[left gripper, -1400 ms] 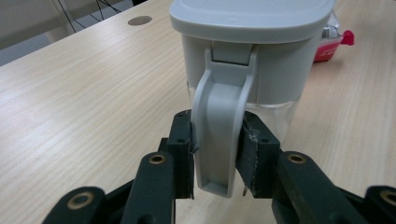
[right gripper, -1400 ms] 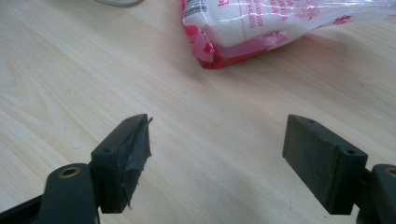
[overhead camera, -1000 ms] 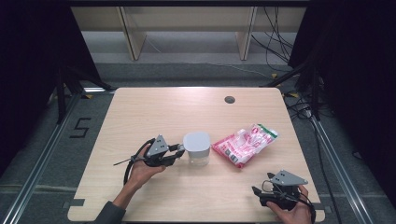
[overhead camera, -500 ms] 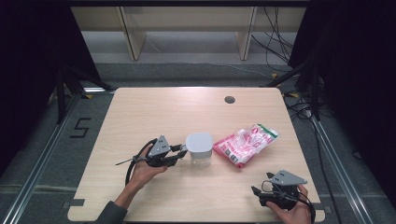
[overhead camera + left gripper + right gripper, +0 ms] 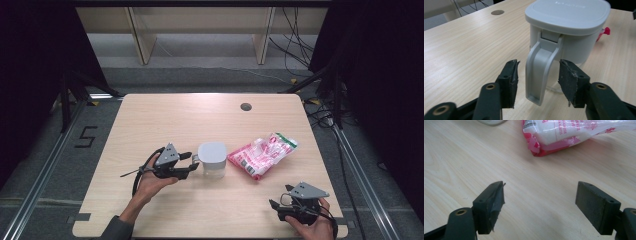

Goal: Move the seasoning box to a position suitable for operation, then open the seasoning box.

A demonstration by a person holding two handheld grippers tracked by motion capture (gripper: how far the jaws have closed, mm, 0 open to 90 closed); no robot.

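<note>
A pale wooden table [image 5: 165,120] stands in a dim room. Nearest me, my right gripper [image 5: 278,206] rests idle, jaws wide apart. My left gripper [image 5: 537,75] straddles the lidded white jug's [image 5: 212,159] handle [image 5: 539,72] at mid-table, pads apart, not touching. Stiff plastic, probably light; the handle suits gripping. A pink packet [image 5: 262,154] lies beyond.

The right gripper [image 5: 540,207] sits at 6 o'clock with its two black jaws far apart and nothing between them. Under them is the light wooden table [image 5: 461,162]. At 1 o'clock lies a red and white plastic bag [image 5: 574,133], well apart from the jaws. At 11 o'clock, the edge of a white thing [image 5: 490,122] peeks in.
</note>
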